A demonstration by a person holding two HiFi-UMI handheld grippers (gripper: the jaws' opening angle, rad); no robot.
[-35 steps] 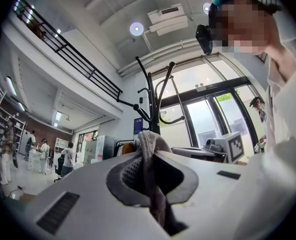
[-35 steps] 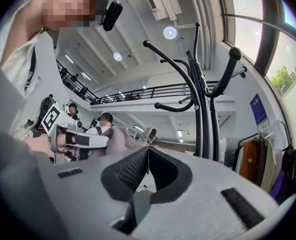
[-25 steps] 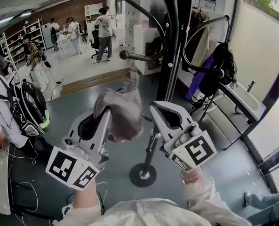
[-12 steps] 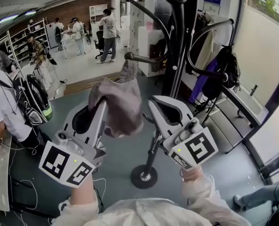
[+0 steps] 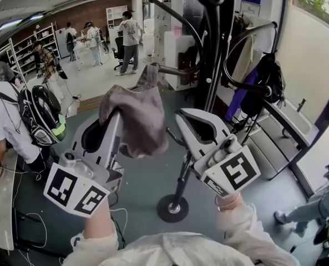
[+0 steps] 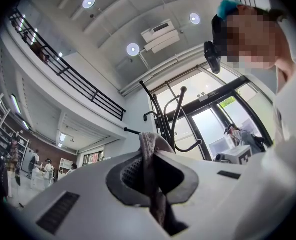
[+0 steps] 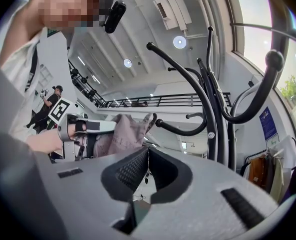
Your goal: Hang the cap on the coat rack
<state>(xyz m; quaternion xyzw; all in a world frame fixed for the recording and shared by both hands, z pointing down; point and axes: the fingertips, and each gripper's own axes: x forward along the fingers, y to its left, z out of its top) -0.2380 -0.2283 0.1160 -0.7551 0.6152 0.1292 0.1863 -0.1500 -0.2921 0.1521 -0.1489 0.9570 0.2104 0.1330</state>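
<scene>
A: The cap (image 5: 135,121) is seen raised in the middle of the head view. It is pinched by the left gripper (image 5: 117,118), whose jaws are shut tight on a fold of the cloth.

B: And the right gripper (image 5: 182,119)?

A: Closed as well, pad against pad, with nothing caught between them. It is carried just right of the cap and is not touching it.

B: How is the cap expected to handle?

A: Soft and light, it is judged. The grey fabric is slumped over the jaw and no shape is kept. Weight need not be feared, but a thin fold could be pulled out of the pads. A hold on the firmer edge band would be preferred, with the crown left loose to be dropped over a peg.

B: Where is the coat rack (image 5: 211,65) found?

A: Directly behind, in the upper centre of the frame. A knobbed hook (image 5: 172,70) is seen just beyond the cap's top edge; contact cannot be confirmed.

B: What is offered by one view and not another?

A: The rack's round base (image 5: 172,208) on the floor (image 5: 147,187) is shown only from the head. The strip of cloth clamped between the pads is shown only from the left gripper view. In the right gripper view its own bare jaws are seen, and the cap is seen side-on just left of the hook's knob.
</scene>
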